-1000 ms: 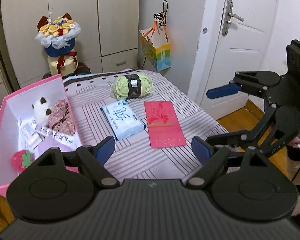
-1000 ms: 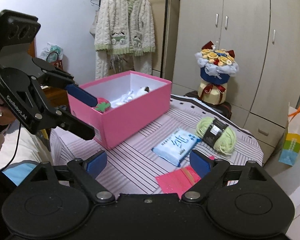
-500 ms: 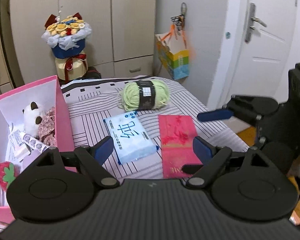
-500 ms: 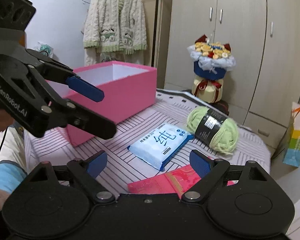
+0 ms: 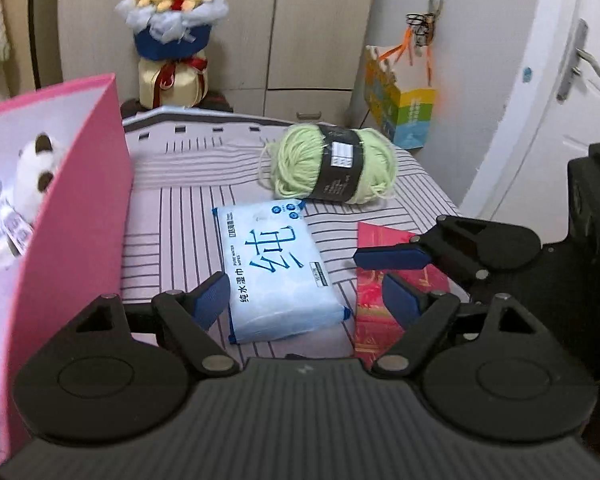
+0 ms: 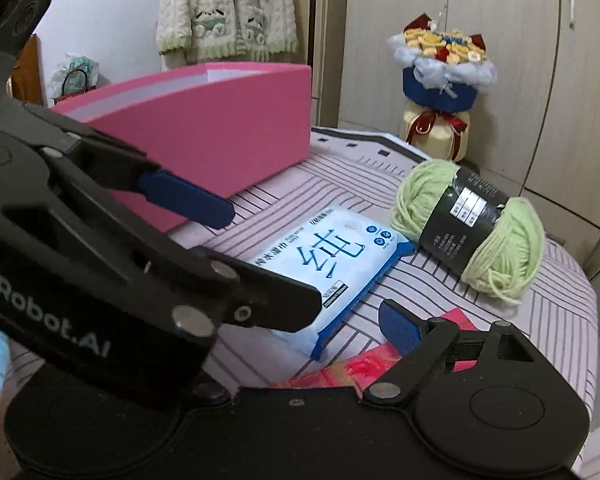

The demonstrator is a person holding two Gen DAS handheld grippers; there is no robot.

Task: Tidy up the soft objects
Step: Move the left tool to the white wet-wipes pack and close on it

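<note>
A pale blue wipes pack (image 5: 276, 272) (image 6: 332, 256) lies on the striped cloth (image 5: 172, 232). My left gripper (image 5: 305, 300) (image 6: 272, 262) straddles its near end, jaws closing, pads not touching it. Behind the pack rests a green yarn ball (image 5: 332, 168) (image 6: 472, 228). To the right lies a red envelope (image 5: 374, 240) (image 6: 364, 368). My right gripper (image 6: 296, 324) hangs open just above it, with one of its fingers (image 5: 392, 258) showing in the left wrist view and its left finger hidden behind the left gripper. An open pink box (image 5: 80, 208) (image 6: 220, 120) at the left holds a white plush toy (image 5: 32, 176).
A flower bouquet (image 5: 172, 28) (image 6: 440, 64) stands behind the table in front of wardrobe doors. A coloured gift bag (image 5: 404, 108) hangs on the wall beside a white door (image 5: 560, 100). A knitted cardigan (image 6: 228, 8) hangs behind the box.
Both grippers have come down and forward toward the table. The left one now has the wipes pack between its fingers, and the right one sits low over the red envelope.
</note>
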